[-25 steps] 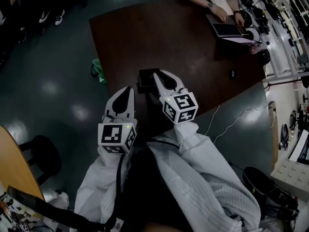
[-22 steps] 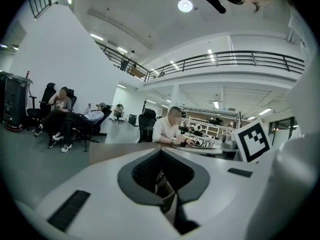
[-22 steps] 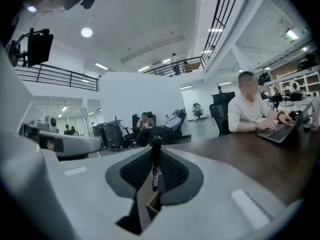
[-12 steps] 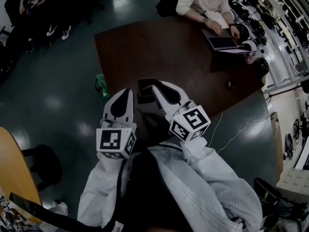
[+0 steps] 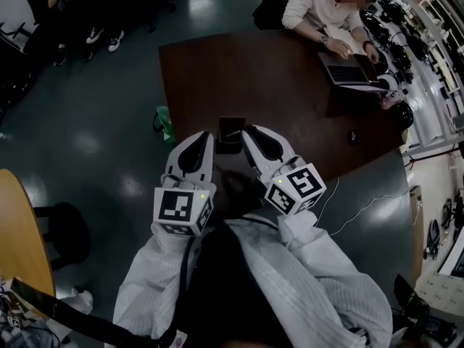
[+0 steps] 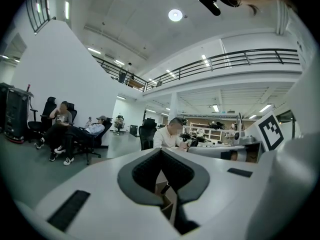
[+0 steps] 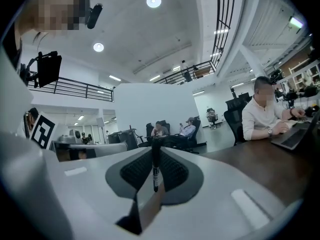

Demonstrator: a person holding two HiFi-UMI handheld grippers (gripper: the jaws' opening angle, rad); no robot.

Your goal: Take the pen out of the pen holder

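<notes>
Right now my right gripper (image 7: 154, 153) is clamped on the pen (image 7: 155, 176). Pen stands upright between the pads, lower end hanging free below them. Left gripper (image 6: 161, 153): jaws together, nothing in them that I can see. Pen holder (image 5: 231, 130) sits at the near edge of the dark table (image 5: 254, 78), between the two gripper tips, close by. My judgement: the pen is out or nearly out. What's left: carry it clear of the holder.
</notes>
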